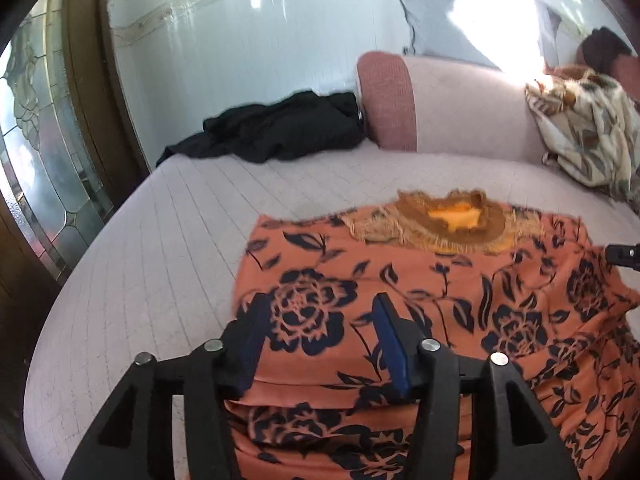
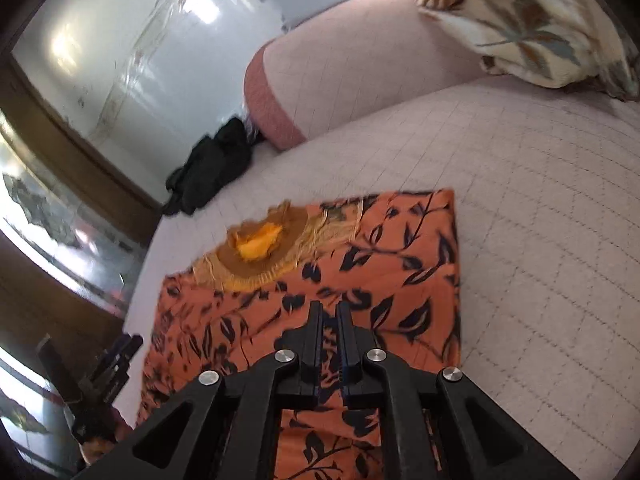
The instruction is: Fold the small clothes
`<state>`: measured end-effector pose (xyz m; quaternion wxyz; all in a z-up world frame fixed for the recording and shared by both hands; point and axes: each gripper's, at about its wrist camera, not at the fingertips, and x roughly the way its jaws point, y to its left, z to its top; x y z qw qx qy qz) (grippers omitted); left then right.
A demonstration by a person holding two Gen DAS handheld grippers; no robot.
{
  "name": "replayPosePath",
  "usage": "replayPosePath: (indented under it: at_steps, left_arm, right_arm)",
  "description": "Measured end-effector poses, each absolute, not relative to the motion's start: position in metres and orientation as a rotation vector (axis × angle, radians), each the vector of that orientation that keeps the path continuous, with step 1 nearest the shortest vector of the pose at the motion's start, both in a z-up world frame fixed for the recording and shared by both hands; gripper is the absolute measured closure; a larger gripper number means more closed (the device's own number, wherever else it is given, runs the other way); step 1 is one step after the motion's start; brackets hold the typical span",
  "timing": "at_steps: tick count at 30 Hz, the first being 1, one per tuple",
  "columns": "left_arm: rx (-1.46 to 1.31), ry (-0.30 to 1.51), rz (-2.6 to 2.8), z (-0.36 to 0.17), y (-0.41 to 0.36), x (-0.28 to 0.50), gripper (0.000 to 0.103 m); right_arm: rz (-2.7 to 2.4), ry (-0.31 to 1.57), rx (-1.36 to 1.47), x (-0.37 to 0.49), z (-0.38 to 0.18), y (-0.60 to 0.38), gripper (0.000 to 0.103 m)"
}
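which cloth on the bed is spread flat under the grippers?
The orange floral garment with the gold neckline, lying flat. The black garment sits crumpled by the pink bolster; the leaf-print cloth is bunched.

You have bright daylight here: it blows out to white on the pale glossy wall (image 1: 496, 20) far ahead of your left tool and glares on the leaded-glass window (image 1: 36, 152) to its left. Fisheye bending darkens every corner. Motion blur softens the orange floral garment (image 2: 400, 264) under your right tool.
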<state>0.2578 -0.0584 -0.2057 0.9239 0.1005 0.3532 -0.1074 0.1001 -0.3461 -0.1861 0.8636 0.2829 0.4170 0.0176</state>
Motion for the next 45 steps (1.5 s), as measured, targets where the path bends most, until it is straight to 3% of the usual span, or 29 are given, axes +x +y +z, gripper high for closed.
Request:
replayPosePath:
  at_steps: [5,11,14,16,23,27,29,33,35,39,40,41,42,43,45]
  left_arm:
    - [0.247,0.917,-0.209,-0.241,-0.057,0.271,0.047]
    - [0.153,0.885,-0.254,-0.228,-0.051,0.265,0.046]
    - [0.209,0.895,-0.206,-0.235,-0.054,0.267,0.032]
    - [0.216,0.925,-0.200,-0.243,-0.055,0.272,0.032]
    - [0.145,0.895,-0.208,-0.219,-0.014,0.254,0.032]
    - [0.052,0.898,-0.155,-0.203,0.043,0.214,0.030]
    - [0.041,0.895,-0.132,-0.199,0.064,0.188,0.020]
    - [0.095,0.930,-0.126,-0.199,0.097,0.127,0.017]
    - [0.091,0.962,-0.121,-0.202,0.109,0.103,0.011]
    - [0.029,1.006,-0.133,-0.208,0.133,0.076,0.010]
    - [0.019,1.012,-0.119,-0.209,0.138,0.073,0.010]
    - [0.002,1.020,-0.116,-0.210,0.142,0.072,0.011]
    - [-0.025,1.032,-0.121,-0.210,0.146,0.071,0.011]
    - [-0.041,1.043,-0.125,-0.210,0.148,0.072,0.010]
    - [-0.058,1.065,-0.136,-0.211,0.150,0.073,0.011]
  right_arm:
    - [0.140,1.181,0.398,0.093,-0.223,-0.318,0.094]
    - [0.109,1.013,0.512,0.084,-0.196,-0.344,0.094]
    - [-0.028,0.951,0.602,0.094,-0.204,-0.354,0.094]
    - [-0.074,1.044,0.614,0.101,-0.227,-0.356,0.095]
    - [0.040,0.925,0.655,0.061,-0.200,-0.351,0.094]
    - [0.066,0.950,0.655,0.019,-0.192,-0.336,0.094]
    - [0.082,0.947,0.631,-0.007,-0.184,-0.335,0.094]
    - [0.103,0.884,0.700,-0.067,-0.180,-0.323,0.093]
    - [0.104,0.868,0.701,-0.086,-0.178,-0.308,0.093]
    - [0.150,0.851,0.794,-0.124,-0.181,-0.295,0.093]
    - [0.147,0.843,0.829,-0.134,-0.184,-0.295,0.085]
    - [0.129,0.828,0.843,-0.144,-0.186,-0.295,0.066]
    - [0.102,0.791,0.838,-0.156,-0.185,-0.294,0.055]
    - [0.081,0.738,0.824,-0.167,-0.182,-0.291,0.033]
    - [0.045,0.596,0.769,-0.194,-0.168,-0.289,0.029]
